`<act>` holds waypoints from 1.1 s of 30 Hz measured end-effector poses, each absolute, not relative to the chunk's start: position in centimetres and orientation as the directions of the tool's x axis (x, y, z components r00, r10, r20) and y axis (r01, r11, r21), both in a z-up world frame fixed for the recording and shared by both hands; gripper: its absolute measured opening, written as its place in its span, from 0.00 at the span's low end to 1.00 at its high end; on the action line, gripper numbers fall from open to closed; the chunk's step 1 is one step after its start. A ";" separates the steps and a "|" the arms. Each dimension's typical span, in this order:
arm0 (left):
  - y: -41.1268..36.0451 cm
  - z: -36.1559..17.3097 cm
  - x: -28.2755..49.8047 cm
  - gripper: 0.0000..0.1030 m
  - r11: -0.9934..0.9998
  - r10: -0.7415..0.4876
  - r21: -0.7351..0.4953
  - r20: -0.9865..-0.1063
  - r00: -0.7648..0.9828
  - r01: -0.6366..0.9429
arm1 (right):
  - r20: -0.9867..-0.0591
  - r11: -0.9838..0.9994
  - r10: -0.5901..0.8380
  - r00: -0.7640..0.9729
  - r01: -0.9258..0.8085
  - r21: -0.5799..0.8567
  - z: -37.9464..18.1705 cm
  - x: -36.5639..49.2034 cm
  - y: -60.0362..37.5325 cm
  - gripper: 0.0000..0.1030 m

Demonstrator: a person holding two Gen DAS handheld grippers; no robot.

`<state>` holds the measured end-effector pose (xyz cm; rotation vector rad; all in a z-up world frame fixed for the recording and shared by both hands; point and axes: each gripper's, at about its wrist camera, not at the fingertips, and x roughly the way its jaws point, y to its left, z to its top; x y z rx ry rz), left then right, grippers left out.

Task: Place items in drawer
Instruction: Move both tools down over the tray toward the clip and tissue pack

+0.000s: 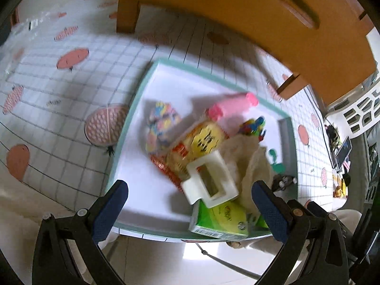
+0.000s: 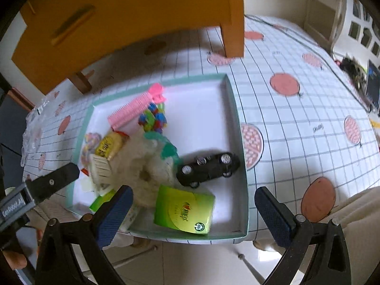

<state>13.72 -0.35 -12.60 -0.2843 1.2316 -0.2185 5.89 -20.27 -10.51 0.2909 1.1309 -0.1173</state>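
Note:
A white tray with a teal rim (image 1: pixel 133 109) (image 2: pixel 239 128) lies on the table and holds the items. In it are a pink hair roller (image 1: pixel 234 105) (image 2: pixel 133 109), a yellow snack packet (image 1: pixel 201 140) (image 2: pixel 109 146), a white claw clip (image 1: pixel 209 180) (image 2: pixel 99 166), a beige plush (image 1: pixel 251 156) (image 2: pixel 142 163), a green box (image 1: pixel 220 220) (image 2: pixel 184 210) and a black toy car (image 2: pixel 207 166). The orange drawer cabinet (image 1: pixel 237 7) (image 2: pixel 118 11) stands behind the tray, its front shut. My left gripper (image 1: pixel 190 211) hangs open over the tray's near edge, nothing between its fingers. My right gripper (image 2: pixel 193 215) is open above the green box.
A checked tablecloth with pink fruit prints (image 1: pixel 71 57) (image 2: pixel 285 85) covers the table. Colourful small toys (image 2: pixel 153 118) lie by the roller. A clear plastic bag (image 1: pixel 35 23) lies far left, and a white basket (image 1: pixel 363 114) stands off the table's right. The left gripper's finger (image 2: pixel 54 180) reaches in from the left.

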 end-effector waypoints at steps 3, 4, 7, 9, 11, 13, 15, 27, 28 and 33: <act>0.2 -13.8 14.0 1.00 0.922 -0.361 -0.385 -0.888 0.286 -0.033 | -0.915 0.954 0.053 0.399 0.251 0.164 -11.6 6.0 -20.5 1.00; 0.3 -14.0 14.0 1.00 0.920 -0.365 -0.391 -0.887 0.284 -0.037 | -0.920 0.953 0.055 0.388 0.253 0.164 -12.1 5.9 -20.6 1.00; 0.0 -14.3 14.1 1.00 0.920 -0.367 -0.390 -0.887 0.279 -0.030 | -0.928 0.954 0.058 0.367 0.253 0.160 -12.9 6.0 -20.4 0.97; -0.3 -14.3 14.1 1.00 0.922 -0.367 -0.387 -0.887 0.280 -0.018 | -0.934 0.955 0.061 0.353 0.251 0.158 -13.4 6.1 -20.3 0.96; -0.5 -14.3 14.1 1.00 0.923 -0.368 -0.386 -0.885 0.285 -0.006 | -0.936 0.956 0.058 0.348 0.251 0.152 -13.7 6.1 -20.2 0.96; -0.8 -14.3 14.3 1.00 0.919 -0.376 -0.394 -0.879 0.292 -0.001 | -0.937 0.957 0.053 0.346 0.250 0.146 -13.6 6.1 -20.1 0.95; -0.8 -14.2 14.4 1.00 0.921 -0.374 -0.391 -0.879 0.297 0.003 | -0.936 0.957 0.048 0.349 0.253 0.144 -13.6 6.1 -20.2 0.94; -1.0 -14.3 14.5 1.00 0.916 -0.387 -0.400 -0.873 0.298 0.017 | -0.912 0.968 0.062 0.406 0.200 0.155 -12.1 5.9 -19.1 0.90; -1.1 -14.4 14.5 1.00 0.916 -0.388 -0.401 -0.872 0.297 0.018 | -0.914 0.969 0.067 0.400 0.193 0.155 -12.3 5.9 -18.9 0.90; -1.2 -14.6 14.5 1.00 0.916 -0.389 -0.401 -0.873 0.294 0.020 | -0.927 0.963 0.101 0.361 0.199 0.183 -13.6 6.0 -19.1 0.88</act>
